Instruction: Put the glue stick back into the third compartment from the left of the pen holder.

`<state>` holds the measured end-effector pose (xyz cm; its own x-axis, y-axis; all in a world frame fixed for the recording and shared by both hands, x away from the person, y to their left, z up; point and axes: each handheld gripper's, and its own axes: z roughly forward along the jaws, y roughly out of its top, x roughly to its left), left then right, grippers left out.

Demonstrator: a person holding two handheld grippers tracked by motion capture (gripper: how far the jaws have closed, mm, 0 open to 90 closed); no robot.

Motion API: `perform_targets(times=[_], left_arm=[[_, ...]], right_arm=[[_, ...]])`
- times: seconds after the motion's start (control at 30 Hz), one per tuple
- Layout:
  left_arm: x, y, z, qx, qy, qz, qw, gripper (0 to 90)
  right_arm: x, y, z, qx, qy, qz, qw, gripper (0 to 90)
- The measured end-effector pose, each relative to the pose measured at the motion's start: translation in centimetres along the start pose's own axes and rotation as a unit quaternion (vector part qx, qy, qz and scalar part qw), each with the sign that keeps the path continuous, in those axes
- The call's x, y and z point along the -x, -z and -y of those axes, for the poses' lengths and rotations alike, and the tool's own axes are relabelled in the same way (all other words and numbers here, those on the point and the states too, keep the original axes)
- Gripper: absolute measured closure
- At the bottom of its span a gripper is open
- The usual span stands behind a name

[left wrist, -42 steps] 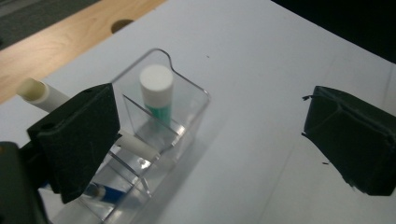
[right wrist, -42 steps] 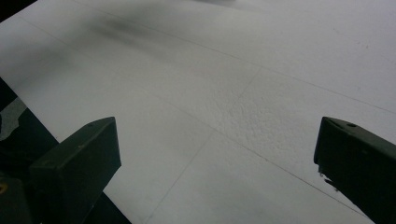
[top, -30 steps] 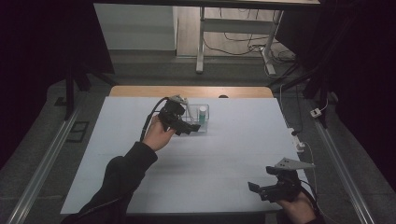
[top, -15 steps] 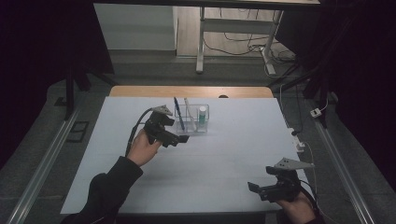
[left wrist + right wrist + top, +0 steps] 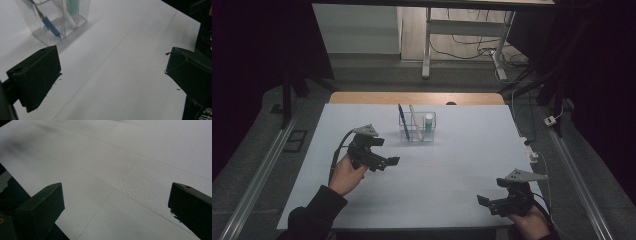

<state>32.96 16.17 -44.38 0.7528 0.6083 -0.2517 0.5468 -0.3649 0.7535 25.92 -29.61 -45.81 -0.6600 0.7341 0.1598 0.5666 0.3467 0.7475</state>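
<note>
1. High view: clear holder (image 5: 418, 127) w/ blue pen (image 5: 401, 117), white stick and green-capped tube stood at table's (image 5: 462, 150) far middle. Left gripper (image 5: 388, 162) was near it, to its near-left, not touching. Right gripper (image 5: 483, 201) sat well apart, near-right corner.
2. Left gripper view: jaws spread wide, nothing btwn; holder (image 5: 53, 23) far-left.
3. Right gripper view: jaws released, apart, bare table (image 5: 120, 170) btwn.

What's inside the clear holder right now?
The clear holder contains a blue pen, a white stick-like item, and a green-and-white tube, all upright or leaning. The tube's lower end is blurred, so its label is unreadable.
</note>
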Motion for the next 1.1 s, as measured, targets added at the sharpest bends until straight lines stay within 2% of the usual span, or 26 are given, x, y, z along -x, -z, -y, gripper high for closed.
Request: perform_targets(times=[0.17,0.37,0.53,1.1], left_arm=[[0.6,1.3,1.3,0.0,0.0,-0.006,1.0,0.0],[1.2,3.1,3.1,0.009,0.011,-0.009,0.9999,0.0],[1.5,4.4,4.8,0.009,0.016,-0.027,0.9995,0.0],[2.5,7.6,9.7,0.021,0.056,-0.052,0.9969,0.0]], right_arm=[[0.0,0.0,0.0,-0.001,-0.001,0.001,1.0,0.0],[0.1,0.0,0.0,0.0,-0.004,0.0,1.0,0.0],[0.0,0.0,0.0,-0.001,-0.004,0.001,1.0,0.0],[0.0,0.0,0.0,-0.002,-0.002,0.003,1.0,0.0]])
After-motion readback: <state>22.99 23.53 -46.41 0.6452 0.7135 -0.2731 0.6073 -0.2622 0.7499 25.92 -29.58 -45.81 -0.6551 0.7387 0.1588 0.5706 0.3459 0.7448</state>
